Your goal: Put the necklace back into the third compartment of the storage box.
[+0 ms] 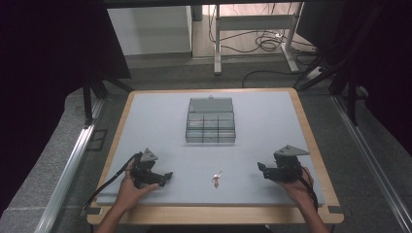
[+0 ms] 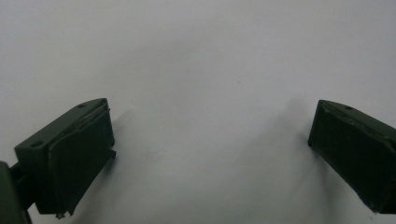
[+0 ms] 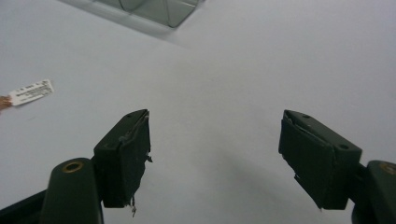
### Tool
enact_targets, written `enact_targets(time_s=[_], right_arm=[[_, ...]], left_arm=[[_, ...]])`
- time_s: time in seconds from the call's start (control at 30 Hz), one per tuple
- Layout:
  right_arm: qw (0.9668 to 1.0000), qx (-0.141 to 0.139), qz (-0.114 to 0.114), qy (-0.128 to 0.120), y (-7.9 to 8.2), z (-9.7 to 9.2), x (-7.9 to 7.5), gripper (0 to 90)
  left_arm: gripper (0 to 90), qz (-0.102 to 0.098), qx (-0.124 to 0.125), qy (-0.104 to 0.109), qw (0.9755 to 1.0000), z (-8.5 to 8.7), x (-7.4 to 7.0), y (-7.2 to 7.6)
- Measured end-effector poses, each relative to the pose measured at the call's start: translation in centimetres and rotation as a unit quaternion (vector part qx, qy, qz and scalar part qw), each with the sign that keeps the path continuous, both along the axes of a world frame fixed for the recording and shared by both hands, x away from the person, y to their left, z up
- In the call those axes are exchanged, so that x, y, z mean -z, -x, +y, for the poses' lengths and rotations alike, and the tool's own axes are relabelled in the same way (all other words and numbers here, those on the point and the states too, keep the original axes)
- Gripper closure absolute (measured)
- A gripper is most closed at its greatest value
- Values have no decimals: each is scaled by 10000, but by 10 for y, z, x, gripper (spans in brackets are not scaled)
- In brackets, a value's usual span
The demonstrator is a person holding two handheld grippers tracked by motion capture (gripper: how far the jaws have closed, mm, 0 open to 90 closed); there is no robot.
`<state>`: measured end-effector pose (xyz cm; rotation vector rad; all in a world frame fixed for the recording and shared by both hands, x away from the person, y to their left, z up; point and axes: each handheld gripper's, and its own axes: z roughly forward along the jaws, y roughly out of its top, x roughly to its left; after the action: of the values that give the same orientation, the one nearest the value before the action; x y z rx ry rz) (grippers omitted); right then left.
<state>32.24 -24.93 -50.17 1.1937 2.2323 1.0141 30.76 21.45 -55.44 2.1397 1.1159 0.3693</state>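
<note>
A clear plastic compartment box (image 1: 210, 121) with its lid raised stands on the pale mat (image 1: 160, 121) in the middle of the table. A small pinkish item with a white tag (image 1: 216, 178) lies near the front edge, between my two hands. The tag (image 3: 31, 92) shows at the left of the right gripper view. My left gripper (image 1: 166, 177) rests low on the mat at the front left, jaws wide apart over bare mat (image 2: 210, 93). My right gripper (image 1: 261, 169) is at the front right, pointing toward the tagged item, open with nothing between its jaws.
A corner of the clear box (image 3: 154, 11) shows at the top of the right gripper view. The wooden table rim (image 1: 311, 141) borders the mat. Beyond the table stand a desk frame (image 1: 252, 29) and floor cables (image 1: 269, 43). Black cables trail from both grippers.
</note>
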Motion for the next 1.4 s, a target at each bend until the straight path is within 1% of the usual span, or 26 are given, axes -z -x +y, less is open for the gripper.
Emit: enact_targets(time_s=[0.1,0.17,0.2,0.23,0.37,0.4,0.43,0.7,0.83,0.93,1.03,1.13,1.4], right_arm=[[9999,-100,37,-68,1,2,-3,253],[9997,-236,-33,-99,3,4,-6,253],[9996,-275,-58,-78,4,5,-8,253],[9995,-291,-45,-76,5,6,-10,255],[9994,-316,-69,-96,6,8,-14,259],[9993,-345,-67,-103,7,11,-18,261],[9993,-341,-65,-123,7,11,-18,264],[9990,-437,-101,-84,10,19,-27,291],[9990,-424,-97,-43,12,22,-30,307],[9990,-450,-81,-9,15,28,-32,322],[9982,-594,-35,-19,18,36,-34,344],[9966,-818,27,7,20,45,-35,362],[9935,-1126,138,1,24,65,-32,379]], left_arm=[[0,-1,-1,-10,10000,0,0,0],[0,0,-2,-9,10000,0,0,0],[0,1,-2,-9,10000,0,0,0],[0,1,-2,-9,10000,0,0,0],[0,3,-2,-8,10000,0,0,0],[0,3,-1,-9,10000,0,0,0],[0,3,-1,-9,10000,0,0,0],[0,3,-1,-10,10000,0,0,0],[0,0,-3,-9,10000,0,0,0],[0,1,-4,-10,10000,0,0,0],[0,2,-3,-10,10000,0,0,0],[0,1,-3,-11,10000,0,0,0],[0,-1,-3,-12,10000,0,0,0]])
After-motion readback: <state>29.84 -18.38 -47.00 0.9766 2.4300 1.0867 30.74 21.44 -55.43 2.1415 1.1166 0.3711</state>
